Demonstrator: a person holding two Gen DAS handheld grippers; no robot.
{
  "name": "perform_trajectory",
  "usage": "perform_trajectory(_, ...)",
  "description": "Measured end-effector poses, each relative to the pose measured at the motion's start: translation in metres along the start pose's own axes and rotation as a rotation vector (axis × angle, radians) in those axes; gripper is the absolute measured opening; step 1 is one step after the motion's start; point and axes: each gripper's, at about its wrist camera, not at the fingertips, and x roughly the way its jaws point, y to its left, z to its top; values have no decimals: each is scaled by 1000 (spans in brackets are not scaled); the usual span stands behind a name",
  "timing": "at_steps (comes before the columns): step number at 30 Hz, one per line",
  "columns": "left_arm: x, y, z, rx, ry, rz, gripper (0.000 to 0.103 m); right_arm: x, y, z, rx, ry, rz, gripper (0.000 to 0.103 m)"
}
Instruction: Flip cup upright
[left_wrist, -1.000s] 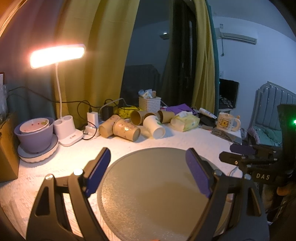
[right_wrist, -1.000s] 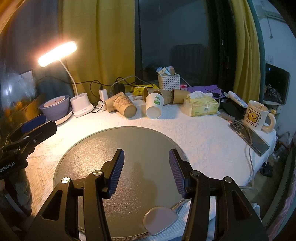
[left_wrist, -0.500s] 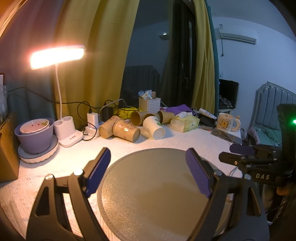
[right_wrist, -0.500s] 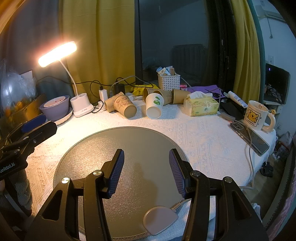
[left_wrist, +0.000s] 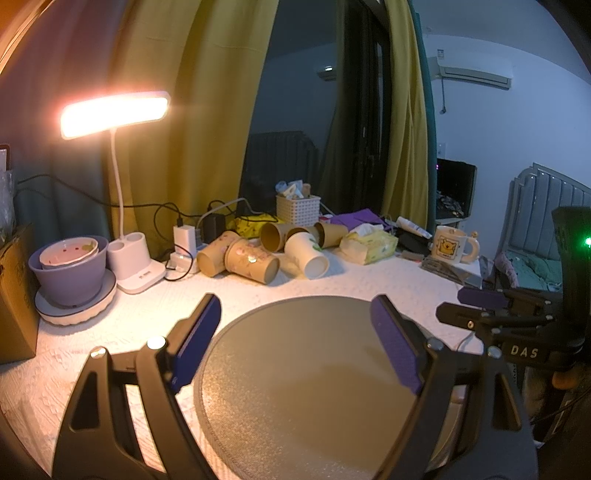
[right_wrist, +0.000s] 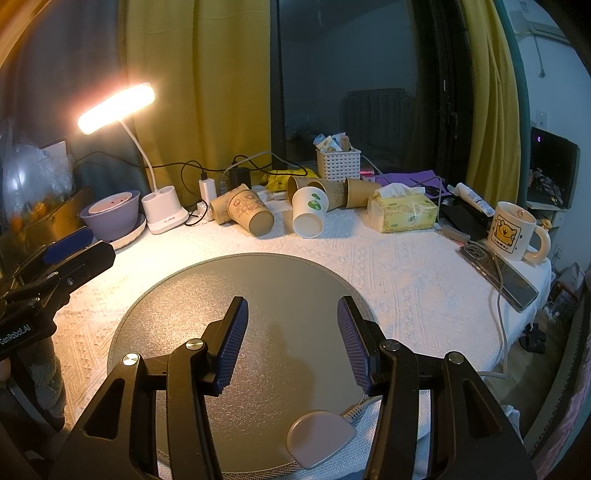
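Observation:
Several paper cups lie on their sides at the back of the table: a brown printed cup (left_wrist: 252, 259) (right_wrist: 250, 213), a white cup with a green print (left_wrist: 307, 252) (right_wrist: 309, 211), and more brown cups (right_wrist: 360, 192) behind. My left gripper (left_wrist: 295, 323) is open and empty above the round grey mat (left_wrist: 314, 387). My right gripper (right_wrist: 291, 321) is open and empty above the same mat (right_wrist: 258, 295). Each gripper shows at the edge of the other's view: the right one (left_wrist: 480, 306), the left one (right_wrist: 70, 251).
A lit desk lamp (left_wrist: 114, 114) on its white base, a purple bowl (left_wrist: 68, 273), chargers and cables stand back left. A white basket (right_wrist: 338, 164), tissue pack (right_wrist: 402, 210), yellow-print mug (right_wrist: 511, 230) and phone (right_wrist: 506, 275) lie to the right.

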Motion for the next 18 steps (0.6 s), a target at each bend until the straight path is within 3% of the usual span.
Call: perform_trajectory(18,1,-3,2,0,1,-1,84,0,0,0,1,-2,1,53)
